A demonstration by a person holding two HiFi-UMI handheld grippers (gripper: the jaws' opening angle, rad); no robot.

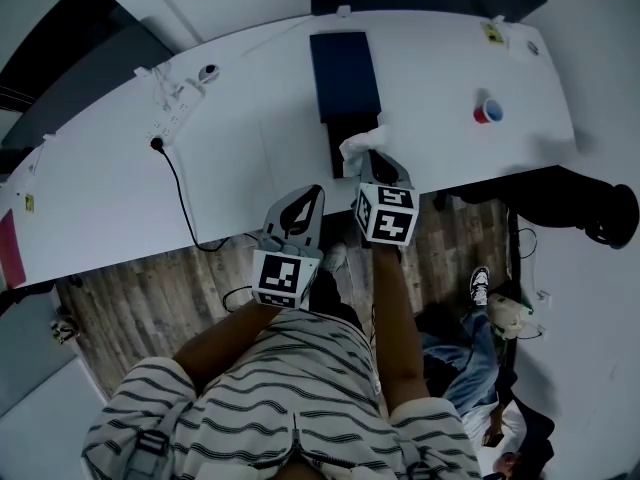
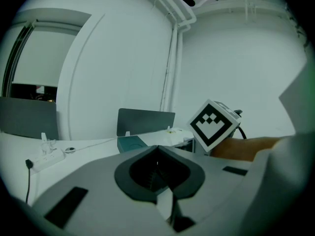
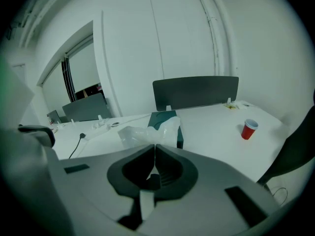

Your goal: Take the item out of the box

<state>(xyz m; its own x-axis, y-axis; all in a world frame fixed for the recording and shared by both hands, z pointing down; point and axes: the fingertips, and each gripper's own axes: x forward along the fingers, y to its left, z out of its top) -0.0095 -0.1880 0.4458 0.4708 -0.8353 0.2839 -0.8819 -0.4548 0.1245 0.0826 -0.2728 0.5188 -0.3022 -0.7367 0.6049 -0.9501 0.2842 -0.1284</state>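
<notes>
The long white desk (image 1: 250, 138) fills the upper half of the head view. At its near edge lies the flat dark-blue box (image 1: 345, 73), lengthwise away from the person. The crumpled white translucent plastic wrapping (image 1: 358, 148) of the item sits over the box's near, darker end. The right gripper (image 1: 376, 162) has its jaws pressed together on a fold of that film. The left gripper (image 1: 312, 196) hangs just off the desk edge, its jaws closed on nothing. The lift probably goes best straight up and slowly, since thin film may slip or tear; the idle gripper could pin the box. A red paper cup (image 1: 487, 112) stands well apart. I cannot tell what the wrapping contains, or whether it is clear of the box, because the right gripper covers that end.
</notes>
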